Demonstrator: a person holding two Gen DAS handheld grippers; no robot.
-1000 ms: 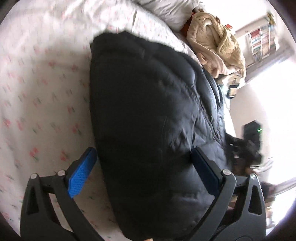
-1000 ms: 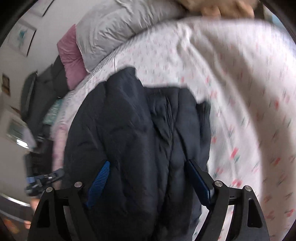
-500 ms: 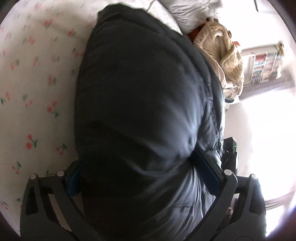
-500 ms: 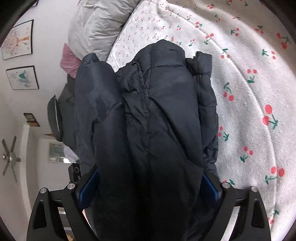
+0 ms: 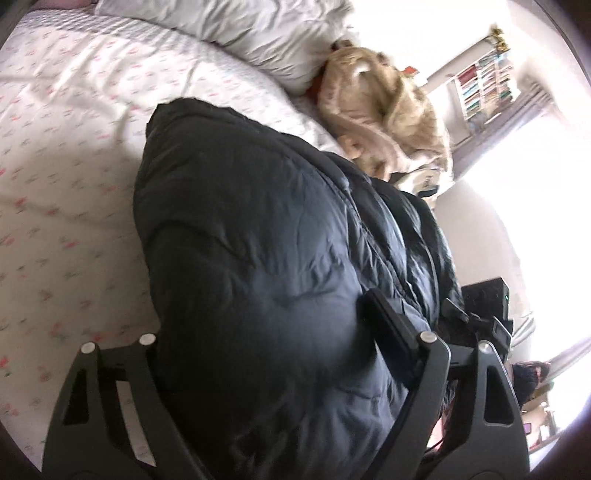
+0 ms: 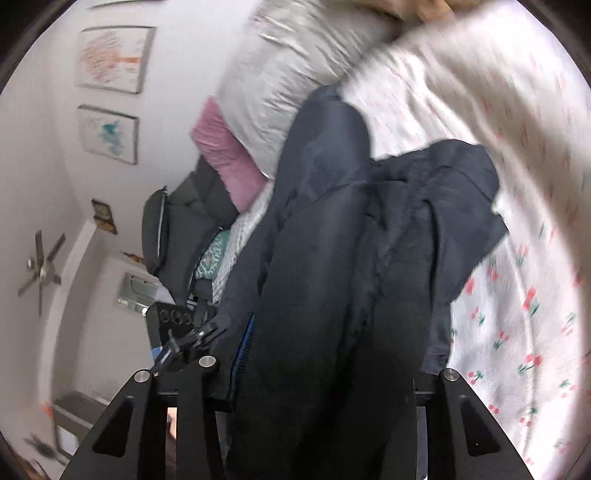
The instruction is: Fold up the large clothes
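Note:
A dark navy puffer jacket (image 5: 266, 251) lies folded in a thick bundle on the cherry-print bed sheet (image 5: 66, 155). My left gripper (image 5: 266, 332) has the bundle between its jaws; the right finger (image 5: 388, 325) presses on the fabric and the left finger is hidden under it. In the right wrist view the same jacket (image 6: 351, 258) fills the space between the jaws of my right gripper (image 6: 332, 354), with one blue pad (image 6: 245, 343) showing at its left side. Both grippers grip the jacket's near end.
Grey pillows (image 5: 258, 33) and a tan fleece blanket (image 5: 388, 110) lie at the head of the bed. A pink pillow (image 6: 225, 151) and dark bags (image 6: 177, 229) sit by the wall. A bright window (image 5: 535, 206) and a bookshelf (image 5: 484, 81) are on the right.
Both grippers have closed in on the jacket bundle and lifted it; the views pulled back from the sheet and tilted toward the head of the bed.

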